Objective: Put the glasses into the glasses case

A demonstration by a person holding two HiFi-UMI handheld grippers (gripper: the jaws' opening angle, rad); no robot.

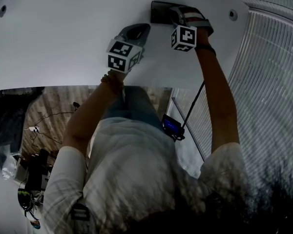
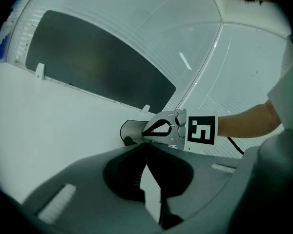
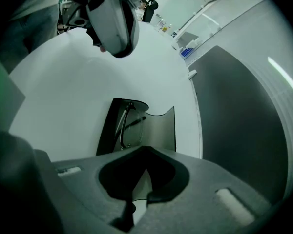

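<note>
Overhead, the head view shows both tongs on a white counter (image 1: 63,43): the left tongs (image 1: 136,32) lie just beside the right tongs (image 1: 178,11), which reach over a dark glasses case (image 1: 158,11). In the left gripper view its own tongs are pressed together on nothing, with the case beyond. In the right gripper view the case lies open with the glasses (image 3: 129,126) inside. These tongs are pressed together too, tips at its near edge.

Place: lab-style workroom, not a home.
Bench: wide white table (image 1: 63,48).
Wall: ribbed panels (image 1: 273,72).
Floor: wood (image 1: 51,104), with loose cables (image 1: 53,115).
Background: bottles (image 3: 162,22), small and indistinct.
</note>
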